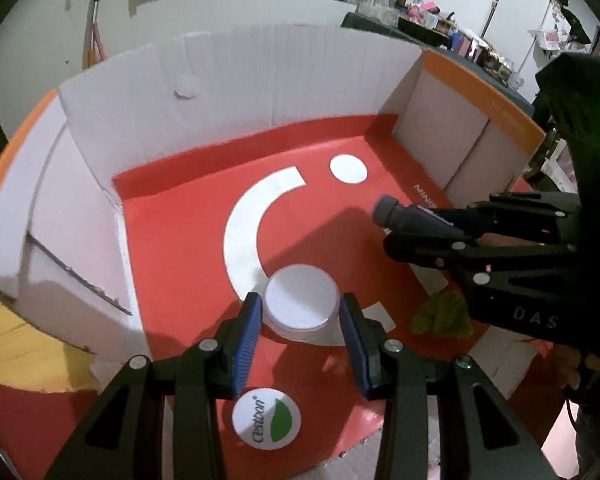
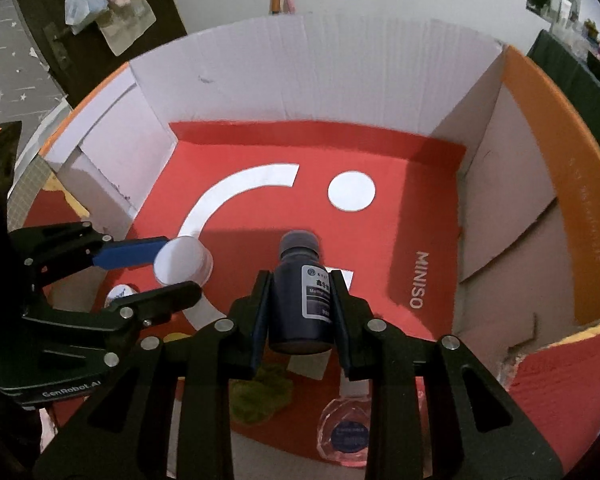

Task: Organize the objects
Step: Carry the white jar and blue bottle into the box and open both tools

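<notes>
1. The left gripper (image 1: 301, 312) has its two blue pads on either side of a white jar (image 1: 301, 307). The pads touch the jar's sides, so it is closed on the jar.
2. The white jar has a flat round lid on top. In the right wrist view, the jar (image 2: 183, 260) sits between a blue pad and a black finger, over the red floor of the box.
3. The right gripper (image 2: 300, 312) is closed on a dark bottle (image 2: 300, 300). Its black fingers press on both sides of the bottle.
4. The dark bottle has a grey cap and a small label with writing on it. In the left wrist view, the bottle (image 1: 410, 218) pokes out sideways from the right gripper, cap first, over the right part of the box.
5. Both things are held inside a big cardboard box (image 1: 260, 80). The box has white walls, an orange edge and a red floor with a white curve and a white dot on it.
6. A round white lid with a green leaf (image 1: 266, 419) lies near the front, just under the left gripper.
7. A fuzzy green thing (image 2: 260, 398) lies at the front of the box, below the right gripper.
8. A small clear bottle with a dark round label (image 2: 346, 428) lies near it, partly hidden by the gripper.
</notes>
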Tool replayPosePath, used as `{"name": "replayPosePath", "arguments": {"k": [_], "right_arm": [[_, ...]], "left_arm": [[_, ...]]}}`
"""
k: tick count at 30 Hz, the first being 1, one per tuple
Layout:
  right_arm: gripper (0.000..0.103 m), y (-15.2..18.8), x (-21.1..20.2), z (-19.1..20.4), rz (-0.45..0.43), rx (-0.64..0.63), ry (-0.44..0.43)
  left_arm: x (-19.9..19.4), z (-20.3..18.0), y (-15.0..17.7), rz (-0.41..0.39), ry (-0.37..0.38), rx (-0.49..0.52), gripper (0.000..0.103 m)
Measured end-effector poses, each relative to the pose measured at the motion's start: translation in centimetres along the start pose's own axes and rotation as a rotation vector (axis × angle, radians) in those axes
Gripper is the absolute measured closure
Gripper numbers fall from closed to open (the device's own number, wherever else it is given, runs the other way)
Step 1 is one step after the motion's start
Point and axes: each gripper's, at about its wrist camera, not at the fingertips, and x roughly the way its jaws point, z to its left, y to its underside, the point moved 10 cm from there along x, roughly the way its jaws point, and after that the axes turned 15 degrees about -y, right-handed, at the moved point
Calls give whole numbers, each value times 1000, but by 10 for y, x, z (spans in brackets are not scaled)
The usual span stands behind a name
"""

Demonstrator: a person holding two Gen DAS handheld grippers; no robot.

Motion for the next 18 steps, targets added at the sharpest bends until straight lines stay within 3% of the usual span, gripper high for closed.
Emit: {"name": "replayPosePath", "arguments": {"k": [18], "right_arm": [[76, 13, -4, -6, 44, -31, 31]], "left_arm": [[3, -5, 3, -1, -32, 39, 61]]}}
